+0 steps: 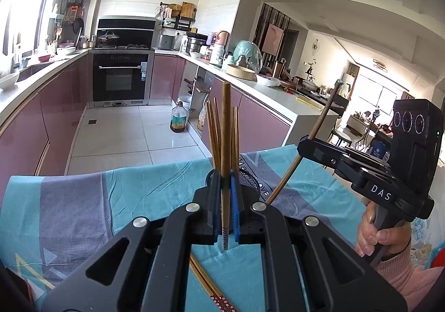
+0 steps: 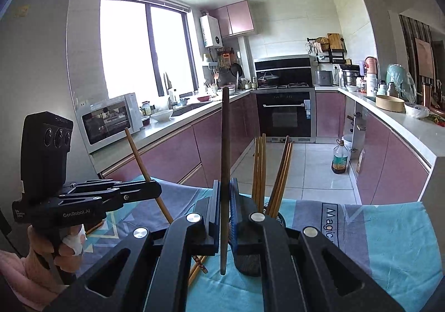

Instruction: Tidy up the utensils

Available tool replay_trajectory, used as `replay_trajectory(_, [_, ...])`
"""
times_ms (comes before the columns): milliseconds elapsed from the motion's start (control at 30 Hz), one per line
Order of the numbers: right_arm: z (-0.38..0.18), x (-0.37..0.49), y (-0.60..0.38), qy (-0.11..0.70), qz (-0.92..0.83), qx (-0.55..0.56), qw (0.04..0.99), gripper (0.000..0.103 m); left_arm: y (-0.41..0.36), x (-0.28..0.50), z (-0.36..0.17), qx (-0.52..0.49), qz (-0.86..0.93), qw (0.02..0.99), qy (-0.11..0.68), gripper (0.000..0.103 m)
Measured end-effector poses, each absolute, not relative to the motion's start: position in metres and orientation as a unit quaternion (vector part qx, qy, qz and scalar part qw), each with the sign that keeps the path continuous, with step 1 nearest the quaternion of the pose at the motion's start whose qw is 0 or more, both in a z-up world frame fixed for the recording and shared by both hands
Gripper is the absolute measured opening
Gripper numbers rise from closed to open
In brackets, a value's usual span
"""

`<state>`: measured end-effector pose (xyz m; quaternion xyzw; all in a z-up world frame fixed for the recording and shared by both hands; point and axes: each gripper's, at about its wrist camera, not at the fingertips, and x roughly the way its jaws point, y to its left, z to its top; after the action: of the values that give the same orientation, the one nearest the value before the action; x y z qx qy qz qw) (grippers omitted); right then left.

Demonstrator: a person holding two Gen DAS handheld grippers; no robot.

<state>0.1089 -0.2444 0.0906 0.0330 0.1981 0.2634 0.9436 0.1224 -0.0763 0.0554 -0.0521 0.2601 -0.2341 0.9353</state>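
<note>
Chopsticks stand near upright in both claws, left gripper (image 1: 225, 212) clamped on a light one (image 1: 225, 145), right gripper (image 2: 224, 217) on a dark one (image 2: 224, 159), with the mesh holder (image 2: 247, 259) just ahead, nearer the right.

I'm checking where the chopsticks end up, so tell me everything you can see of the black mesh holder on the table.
The black wire-mesh cylindrical holder stands upright on the teal and grey patterned tablecloth, mostly hidden behind the right claw. Its wall looks like fine metal mesh with a solid dark rim. A bunch of plain brown wooden chopsticks stands inside it, leaning against the rim and fanning outward. Its base cannot be made out.
</note>
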Motion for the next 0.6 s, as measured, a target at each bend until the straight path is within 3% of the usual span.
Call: replay_trajectory(600, [0.118,0.120,-0.247,0.161,0.256,0.019,0.953,0.005,-0.089,0.122,0.092,-0.043,-0.238,0.949,0.203,0.007])
